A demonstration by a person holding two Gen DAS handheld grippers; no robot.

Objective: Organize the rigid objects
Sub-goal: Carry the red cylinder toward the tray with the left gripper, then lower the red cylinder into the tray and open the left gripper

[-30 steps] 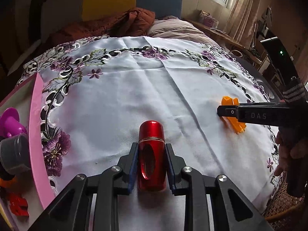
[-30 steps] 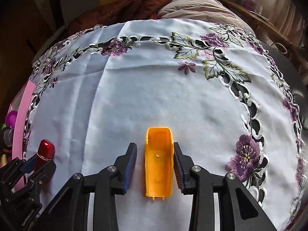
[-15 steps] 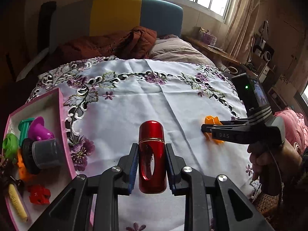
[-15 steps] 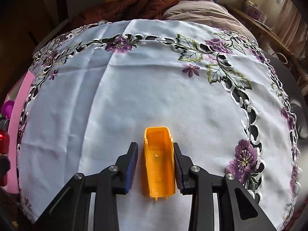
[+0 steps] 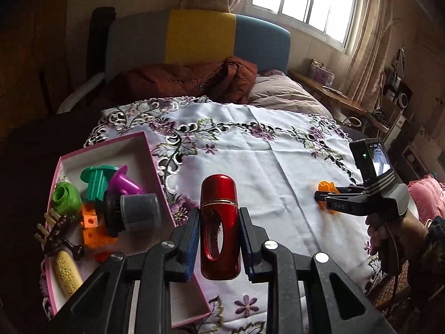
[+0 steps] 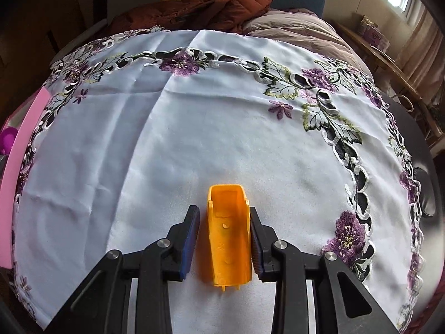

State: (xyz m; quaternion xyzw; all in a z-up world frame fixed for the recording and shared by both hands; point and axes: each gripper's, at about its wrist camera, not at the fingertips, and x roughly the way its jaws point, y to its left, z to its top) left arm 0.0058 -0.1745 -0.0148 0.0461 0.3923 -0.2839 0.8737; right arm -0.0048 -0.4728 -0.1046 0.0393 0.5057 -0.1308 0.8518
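Note:
My left gripper (image 5: 219, 211) is shut on a glossy red canister (image 5: 218, 192) and holds it upright in the air, just right of the pink box (image 5: 162, 183). In the right wrist view an orange open-topped plastic piece (image 6: 228, 239) lies on the white embroidered cloth (image 6: 139, 139) between the fingers of my right gripper (image 6: 224, 211). Those jaws are closing: the right pad touches the piece, the left pad stands a small gap away. The left wrist view shows the right gripper (image 5: 319, 194) low at the orange piece (image 5: 324, 188), held by a hand (image 5: 375, 231).
The pink box holds several toys: a teal spool (image 5: 97, 178), a purple funnel (image 5: 122, 183), a grey cylinder (image 5: 139, 211), orange blocks (image 5: 90, 220) and a brown-handled tool (image 5: 59, 233). The pink wall (image 6: 25, 139) lines the cloth's left edge. Bedding lies behind.
My left gripper has risen and drawn back with the red canister, bringing the whole pink box into view. The right gripper stayed over the orange piece and its jaws narrowed slightly.

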